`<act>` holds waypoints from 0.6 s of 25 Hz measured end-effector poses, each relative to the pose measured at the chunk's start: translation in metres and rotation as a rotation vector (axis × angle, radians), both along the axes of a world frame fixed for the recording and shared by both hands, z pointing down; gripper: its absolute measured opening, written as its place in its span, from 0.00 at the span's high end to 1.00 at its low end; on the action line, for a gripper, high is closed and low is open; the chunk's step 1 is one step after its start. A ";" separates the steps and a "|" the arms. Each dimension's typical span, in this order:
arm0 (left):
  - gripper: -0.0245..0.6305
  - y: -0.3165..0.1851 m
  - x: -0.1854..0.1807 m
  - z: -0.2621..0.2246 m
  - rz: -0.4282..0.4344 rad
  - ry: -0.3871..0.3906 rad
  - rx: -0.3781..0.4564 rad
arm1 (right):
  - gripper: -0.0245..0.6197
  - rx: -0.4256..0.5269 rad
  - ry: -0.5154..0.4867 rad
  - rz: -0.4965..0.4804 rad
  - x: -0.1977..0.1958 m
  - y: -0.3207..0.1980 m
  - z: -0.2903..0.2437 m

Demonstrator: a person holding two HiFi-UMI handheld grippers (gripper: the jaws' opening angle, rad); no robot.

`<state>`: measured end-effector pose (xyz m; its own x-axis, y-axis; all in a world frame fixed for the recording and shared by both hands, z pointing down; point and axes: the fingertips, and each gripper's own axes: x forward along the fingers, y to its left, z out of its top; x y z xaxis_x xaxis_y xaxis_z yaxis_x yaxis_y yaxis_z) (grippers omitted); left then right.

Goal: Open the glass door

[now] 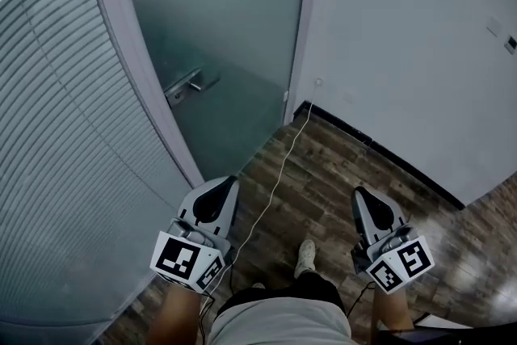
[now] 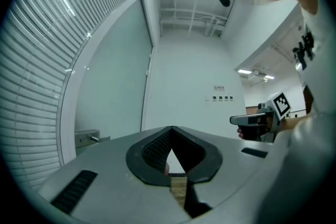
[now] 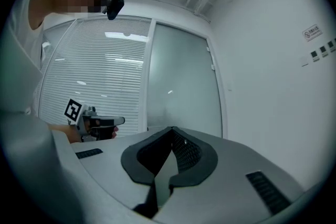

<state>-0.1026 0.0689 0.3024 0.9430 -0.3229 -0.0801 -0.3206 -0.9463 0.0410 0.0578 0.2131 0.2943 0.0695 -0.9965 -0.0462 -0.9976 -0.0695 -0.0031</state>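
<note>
The frosted glass door (image 1: 234,28) stands shut ahead in the head view, with a metal lever handle (image 1: 187,85) on its left side. My left gripper (image 1: 229,182) is low at the left, short of the door and below the handle, jaws together and empty. My right gripper (image 1: 360,193) is level with it at the right, jaws together and empty. The left gripper view shows the door (image 2: 113,81), the handle (image 2: 86,138) far left, and its own shut gripper (image 2: 172,129). In the right gripper view the door (image 3: 184,81) lies beyond the shut gripper (image 3: 172,129).
A curved wall of white blinds (image 1: 56,133) runs along the left. A white wall (image 1: 404,52) with a dark skirting closes the right. A thin white cable (image 1: 275,182) trails across the wooden floor (image 1: 323,174) from the door frame. The person's shoe (image 1: 305,257) is between the grippers.
</note>
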 end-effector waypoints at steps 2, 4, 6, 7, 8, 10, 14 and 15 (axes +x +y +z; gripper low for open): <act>0.96 -0.015 0.003 0.004 -0.027 -0.002 0.003 | 0.96 -0.004 0.000 -0.029 0.008 -0.022 0.005; 0.96 -0.034 0.007 0.009 -0.064 -0.002 0.001 | 0.96 -0.003 -0.001 -0.061 0.020 -0.048 0.010; 0.96 -0.053 0.016 0.011 -0.100 -0.001 -0.005 | 0.96 0.006 -0.003 -0.096 0.034 -0.074 0.009; 0.96 -0.062 0.021 0.011 -0.116 -0.001 -0.007 | 0.96 0.011 -0.006 -0.114 0.041 -0.086 0.008; 0.96 -0.070 0.026 0.011 -0.132 -0.002 -0.008 | 0.96 0.019 -0.010 -0.135 0.049 -0.099 0.005; 0.96 -0.089 0.039 0.008 -0.170 -0.003 -0.004 | 0.96 0.040 -0.023 -0.181 0.066 -0.125 -0.001; 0.96 -0.127 0.064 0.002 -0.278 0.000 -0.009 | 0.96 0.046 -0.043 -0.281 0.105 -0.182 -0.006; 0.96 -0.137 0.070 0.002 -0.309 -0.002 -0.014 | 0.96 0.043 -0.047 -0.310 0.114 -0.197 -0.007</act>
<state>-0.0328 -0.0679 0.3039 0.7999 -0.5958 -0.0717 -0.5934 -0.8031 0.0528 0.1722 0.0166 0.2875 -0.2344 -0.9677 -0.0931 -0.9699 0.2394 -0.0456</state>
